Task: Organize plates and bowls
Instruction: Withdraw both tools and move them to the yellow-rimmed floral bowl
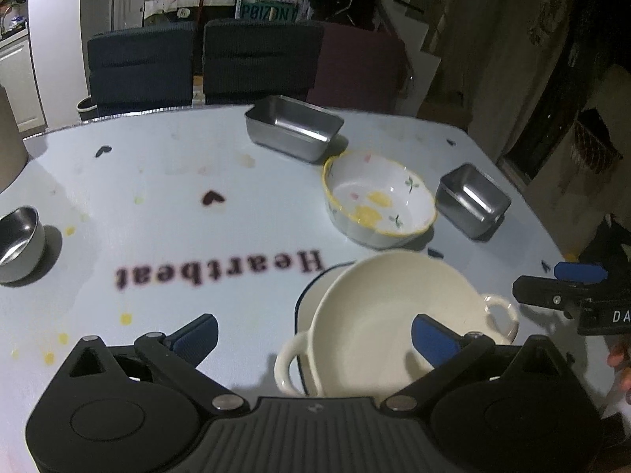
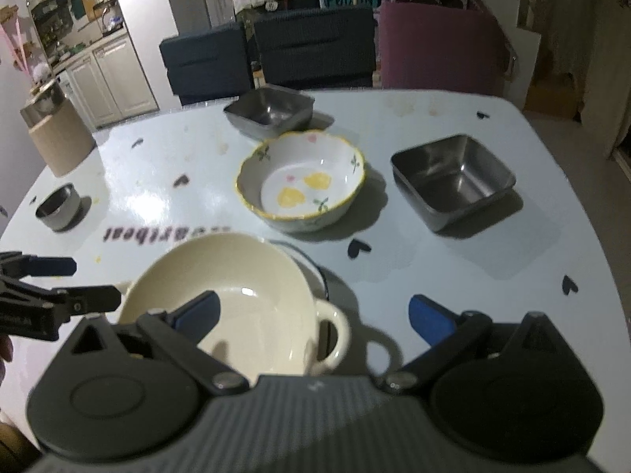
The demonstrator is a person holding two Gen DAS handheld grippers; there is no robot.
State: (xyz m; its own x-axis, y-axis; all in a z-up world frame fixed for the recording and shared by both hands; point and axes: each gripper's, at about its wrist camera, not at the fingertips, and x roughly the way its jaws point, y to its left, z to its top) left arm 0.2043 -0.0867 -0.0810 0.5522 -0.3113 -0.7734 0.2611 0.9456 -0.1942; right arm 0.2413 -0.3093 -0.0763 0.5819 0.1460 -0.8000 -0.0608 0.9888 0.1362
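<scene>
Progress: one stack started. Sitting at 6 o'clock on the tabletop (image 2: 453, 126): cream two-handled bowl (image 2: 236, 307), resting tilted on a white plate with a dark rim (image 2: 321, 276), the plate mostly hidden beneath it. Judging from this, first nesting done, remainder waiting.

Left to sort, spread singly across the tabletop:
- Flowered bowl with yellow scalloped rim (image 2: 301, 185), lying at centre, just beyond the stack toward 12 o'clock.
- Square steel dish (image 2: 453, 181), sitting at 3 o'clock, apart from the flowered bowl.
- Second steel dish (image 2: 270, 112), standing at 12 o'clock near the far edge, just behind the flowered bowl.
- Small round steel cup (image 2: 59, 207), standing alone at 9 o'clock, well apart from everything else.

Count: cream bowl, one; flowered bowl, one; plate, one showing; steel dishes, two; steel cup, one. Six pieces in all; none but the cream bowl stacked.

Handling gear:
- Left gripper (image 1: 313, 337): jaws standing wide open, holding nothing, hovering over the 9 o'clock side of the cream bowl.
- Right gripper (image 2: 313, 315): jaws likewise spread wide and empty, hovering over the 3 o'clock handle of that bowl.

Non-task: brown cardboard tube (image 2: 59, 138) standing at the 10 o'clock corner; chairs (image 2: 315, 39) lining the far side.
</scene>
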